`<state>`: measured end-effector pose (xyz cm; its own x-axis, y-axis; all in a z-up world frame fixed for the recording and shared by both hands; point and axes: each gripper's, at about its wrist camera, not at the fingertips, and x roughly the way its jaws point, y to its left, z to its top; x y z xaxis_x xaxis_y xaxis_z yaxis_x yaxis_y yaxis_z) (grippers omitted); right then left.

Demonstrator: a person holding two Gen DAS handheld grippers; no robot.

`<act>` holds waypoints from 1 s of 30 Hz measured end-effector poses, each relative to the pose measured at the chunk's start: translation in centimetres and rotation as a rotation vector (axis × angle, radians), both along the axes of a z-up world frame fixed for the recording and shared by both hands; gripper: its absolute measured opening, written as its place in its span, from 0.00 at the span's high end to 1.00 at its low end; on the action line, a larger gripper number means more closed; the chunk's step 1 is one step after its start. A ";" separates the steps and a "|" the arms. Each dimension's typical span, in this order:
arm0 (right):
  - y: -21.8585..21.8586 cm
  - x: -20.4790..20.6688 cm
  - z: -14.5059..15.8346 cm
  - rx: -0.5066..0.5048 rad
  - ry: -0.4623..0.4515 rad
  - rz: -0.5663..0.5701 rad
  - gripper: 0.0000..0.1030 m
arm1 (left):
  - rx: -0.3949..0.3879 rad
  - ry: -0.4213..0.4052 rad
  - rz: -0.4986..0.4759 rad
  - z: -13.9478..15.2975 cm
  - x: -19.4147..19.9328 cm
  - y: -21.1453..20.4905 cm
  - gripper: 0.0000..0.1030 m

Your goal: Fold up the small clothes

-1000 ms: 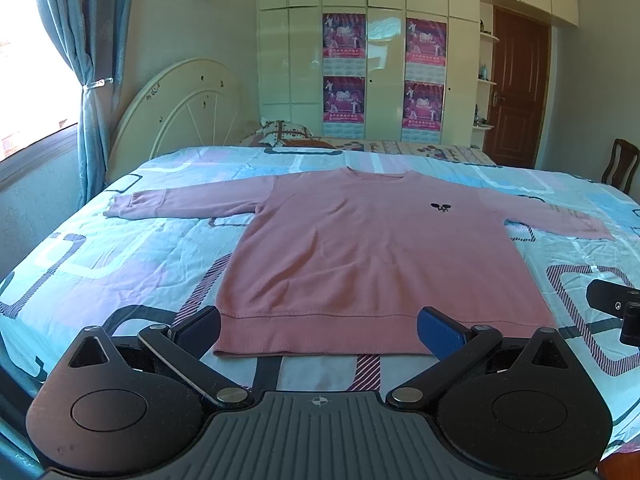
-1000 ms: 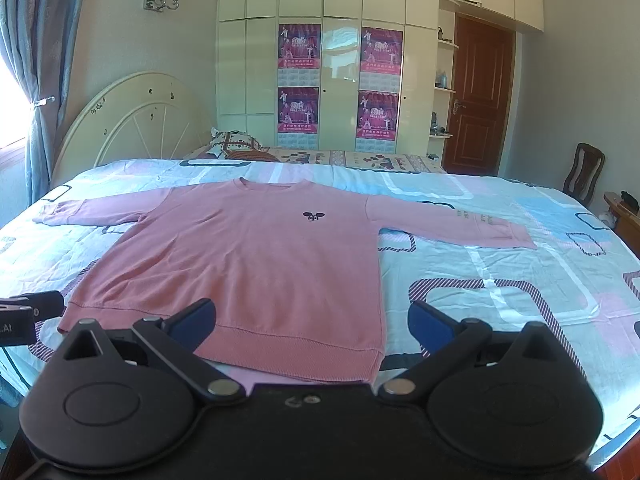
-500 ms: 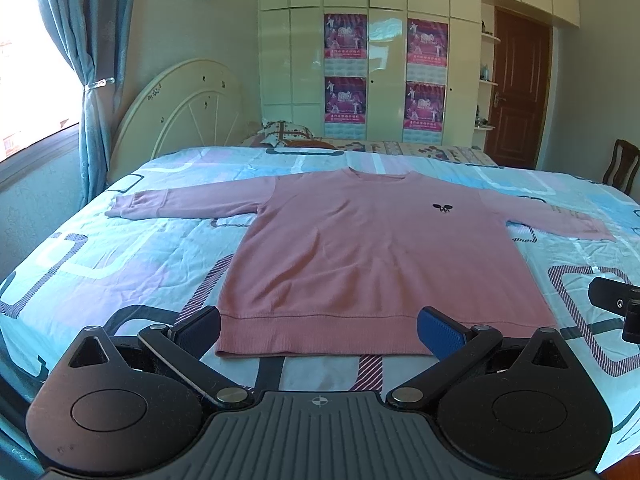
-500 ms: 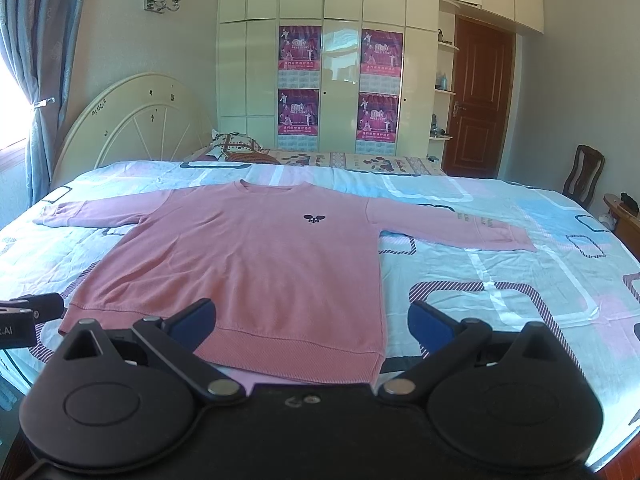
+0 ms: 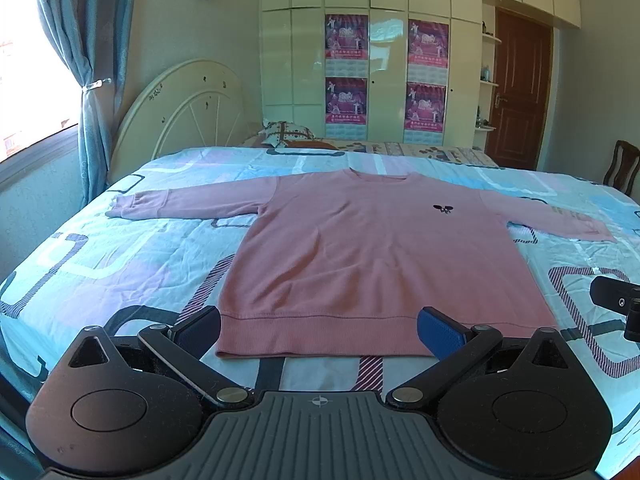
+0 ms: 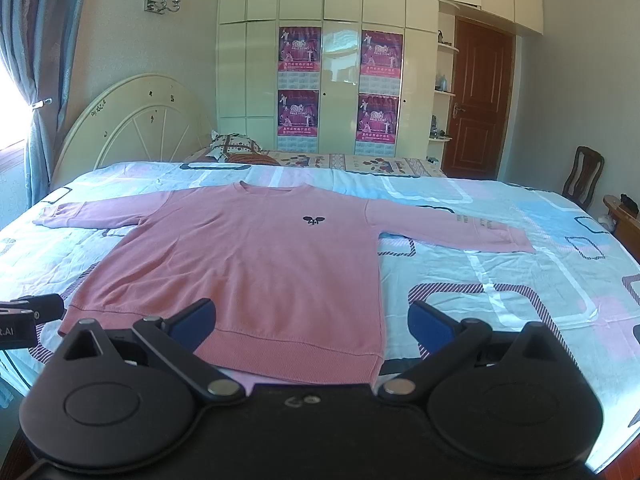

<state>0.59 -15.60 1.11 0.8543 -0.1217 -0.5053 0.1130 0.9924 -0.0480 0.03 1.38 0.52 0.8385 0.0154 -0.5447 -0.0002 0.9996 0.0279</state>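
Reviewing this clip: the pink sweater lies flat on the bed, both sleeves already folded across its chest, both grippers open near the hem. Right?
Not quite. Both sleeves of the pink sweater are spread outward on the bed, as the right wrist view shows. The left gripper and right gripper are open near the hem.

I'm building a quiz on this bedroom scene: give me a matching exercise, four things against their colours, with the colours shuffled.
Things:
1. sweater
2. door
3. curtain
4. headboard

Colours:
A. cream
B. blue
C. pink
D. brown

Pairs: 1-C, 2-D, 3-B, 4-A. The sweater lies flat on the bed, sleeves spread out to both sides.
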 end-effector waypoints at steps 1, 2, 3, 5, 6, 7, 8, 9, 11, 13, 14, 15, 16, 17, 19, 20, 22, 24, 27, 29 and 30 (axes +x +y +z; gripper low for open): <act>0.0 0.0 0.0 0.000 0.000 0.000 0.01 | 0.001 0.000 -0.001 0.0 0.0 0.0 0.00; 0.0 0.0 0.0 0.000 0.000 0.000 0.01 | 0.000 0.001 -0.001 0.0 0.0 0.0 0.00; 0.0 0.0 0.0 0.000 0.000 0.000 0.01 | 0.000 0.001 0.000 0.0 0.0 0.0 0.00; 0.0 0.0 0.0 0.000 0.000 0.000 0.01 | 0.000 0.001 0.002 0.0 0.0 0.0 0.00; 0.0 0.0 0.0 0.000 0.001 0.000 0.01 | 0.002 -0.001 0.006 0.0 0.0 0.0 0.00; -0.1 0.1 0.1 0.001 0.000 0.000 0.01 | 0.002 -0.002 0.008 0.0 0.0 0.0 0.00; -0.1 0.1 0.1 0.001 0.001 0.000 0.01 | 0.002 -0.001 0.009 0.1 0.0 0.0 0.00; -0.1 0.1 0.0 0.000 0.001 0.000 0.01 | 0.002 -0.001 0.011 0.1 0.0 0.0 0.00; -0.1 0.1 0.0 0.000 0.000 0.000 0.01 | 0.005 -0.001 0.012 0.1 0.0 -0.1 0.00; -0.1 0.1 0.0 0.000 0.001 0.000 0.01 | 0.005 -0.001 0.012 0.2 0.0 -0.2 0.00; -0.1 0.1 0.0 0.001 0.001 0.000 0.01 | 0.004 -0.001 0.011 0.1 0.0 -0.1 0.00; 0.0 0.1 0.1 0.001 0.000 0.001 0.01 | 0.005 -0.001 0.011 0.2 0.0 -0.1 0.00; -0.1 0.1 0.1 0.001 -0.001 0.001 0.01 | 0.006 -0.001 0.011 0.1 0.0 -0.2 0.00; -0.2 0.1 0.1 0.001 0.000 0.001 0.01 | 0.007 -0.001 0.010 0.2 0.0 -0.2 0.00; -0.1 0.1 0.1 0.001 -0.001 0.000 0.01 | 0.008 -0.001 0.010 0.2 0.0 -0.4 0.00; -0.1 0.1 0.1 0.002 0.000 0.000 0.01 | 0.007 -0.001 0.009 0.2 0.0 -0.3 0.00; -0.3 0.1 0.1 0.003 0.002 -0.001 0.01 | 0.010 -0.001 0.008 0.2 0.0 -0.5 0.00; -0.4 0.2 0.2 0.006 0.002 -0.002 0.01 | 0.010 0.001 0.008 0.2 0.1 -0.5 0.00; -0.6 0.2 0.2 0.006 0.001 -0.001 0.01 | 0.013 0.001 0.010 0.1 0.0 -0.7 0.00; -0.6 0.2 0.1 0.006 0.002 -0.002 0.01 | 0.014 0.001 0.011 0.2 0.0 -0.9 0.00; -0.6 0.2 0.2 0.007 0.001 -0.001 0.01 | 0.014 0.002 0.010 0.2 0.0 -0.9 0.00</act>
